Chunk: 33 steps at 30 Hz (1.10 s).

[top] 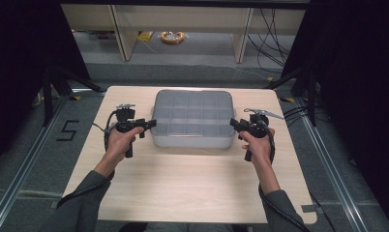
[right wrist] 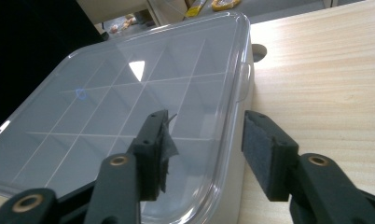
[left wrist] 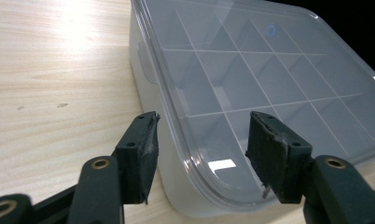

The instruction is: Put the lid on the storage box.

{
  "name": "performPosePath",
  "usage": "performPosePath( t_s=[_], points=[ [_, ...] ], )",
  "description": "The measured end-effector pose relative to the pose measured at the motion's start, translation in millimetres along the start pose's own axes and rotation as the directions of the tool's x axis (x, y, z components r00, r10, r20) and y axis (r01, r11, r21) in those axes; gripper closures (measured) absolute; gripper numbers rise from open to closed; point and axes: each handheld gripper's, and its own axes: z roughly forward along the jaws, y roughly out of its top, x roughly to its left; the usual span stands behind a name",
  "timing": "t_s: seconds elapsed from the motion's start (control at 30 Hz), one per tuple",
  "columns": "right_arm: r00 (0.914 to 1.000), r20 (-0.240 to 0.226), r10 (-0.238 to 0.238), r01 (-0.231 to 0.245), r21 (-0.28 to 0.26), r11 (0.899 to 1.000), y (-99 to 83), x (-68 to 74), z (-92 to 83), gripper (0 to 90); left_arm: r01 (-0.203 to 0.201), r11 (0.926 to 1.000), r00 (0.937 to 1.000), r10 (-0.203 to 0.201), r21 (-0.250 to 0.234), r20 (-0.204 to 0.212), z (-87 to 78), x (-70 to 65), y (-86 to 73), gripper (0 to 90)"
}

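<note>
Between the two tools on the table (top: pixel 192 179) lies the lidded box (top: pixel 192 118); left tool (left wrist: pixel 202 140) and right tool (right wrist: pixel 206 140) each straddle a near corner rim, jaws parted, not pressing.

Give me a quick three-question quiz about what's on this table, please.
1. True or false: the lid sits on the compartment box.
2. Which end of the box is the left gripper at: A its left end, B its right end, C its far side?
3. What does the right gripper straddle?

Key: 1 true. 2 A. 3 The lid's edge at the box's right end; its jaws stand open.
</note>
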Motion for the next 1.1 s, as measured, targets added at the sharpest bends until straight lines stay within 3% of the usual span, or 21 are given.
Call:
performPosePath(
  t_s=[0.13,0.17,0.2,0.23,0.33,0.37,0.47,0.53,0.57,0.63,0.67,0.8,0.9,1.1],
  points=[
    [0.9994,-0.017,0.028,-0.028,0.003,1.000,-1.5,6.5,-3.7,47.5,0.025,0.9997,0.9989,-0.025,-0.005,0.040,-2.2,-3.7,-6.4,39.7],
    [0.9999,-0.006,-0.013,0.013,-0.006,1.000,-1.4,4.7,-3.7,46.0,0.022,0.9997,0.9989,-0.022,-0.006,0.040,-2.8,-4.0,-7.8,39.1],
    [0.9998,-0.017,-0.013,0.013,-0.008,1.000,-1.5,6.1,-5.0,44.2,0.032,0.9994,0.9984,-0.032,-0.011,0.046,-3.3,-4.3,-9.2,38.6],
    [0.9998,0.000,0.019,-0.019,0.001,1.000,-2.5,10.7,-6.6,42.8,0.029,0.9995,0.9983,-0.028,-0.010,0.052,-4.1,-3.9,-10.3,38.5],
    [0.9988,-0.018,0.046,-0.046,-0.002,0.999,-4.5,12.4,-9.1,39.4,0.032,0.9994,0.9973,-0.031,-0.016,0.066,-6.9,-4.9,-13.9,36.7],
    [0.9996,-0.014,0.024,-0.024,-0.005,1.000,-5.3,10.7,-8.7,38.9,0.036,0.9992,0.9972,-0.034,-0.020,0.067,-8.1,-6.1,-15.1,35.3],
    [0.9980,-0.026,0.058,-0.058,-0.006,0.998,-7.7,10.8,-11.3,36.9,0.030,0.9994,0.9969,-0.029,-0.017,0.073,-11.9,-8.7,-18.0,32.1],
    [0.9980,-0.029,0.057,-0.057,-0.004,0.998,-9.2,9.4,-12.1,36.8,0.032,0.9993,0.9959,-0.031,-0.018,0.085,-14.3,-11.1,-19.2,30.0],
    [0.9991,-0.029,0.029,-0.030,-0.028,0.999,-10.7,5.5,-10.9,36.4,0.034,0.9992,0.9955,-0.032,-0.022,0.090,-15.0,-12.1,-19.7,29.1],
    [0.9981,-0.033,0.053,-0.054,-0.023,0.998,-12.3,6.4,-12.7,35.4,0.028,0.9993,0.9944,-0.026,-0.025,0.102,-16.1,-14.2,-21.2,29.1],
    [0.9990,-0.040,0.021,-0.022,-0.034,0.999,-13.3,3.8,-12.4,34.9,0.023,0.9995,0.9943,-0.020,-0.024,0.105,-16.6,-14.7,-22.1,28.9],
    [0.9961,-0.061,0.063,-0.064,-0.012,0.998,-17.1,8.2,-16.1,32.8,0.019,0.9997,0.9943,-0.017,-0.018,0.105,-17.7,-16.9,-25.7,26.9],
    [0.9986,-0.052,0.001,-0.003,-0.037,0.999,-18.3,5.5,-14.5,31.4,0.006,0.9995,0.9948,-0.002,-0.031,0.102,-20.2,-17.1,-27.9,26.3],
    [0.9985,-0.055,-0.006,0.004,-0.030,1.000,-20.6,9.2,-17.2,29.5,-0.003,0.9998,0.9943,0.006,-0.021,0.107,-23.1,-16.4,-33.4,25.2]
  ],
)
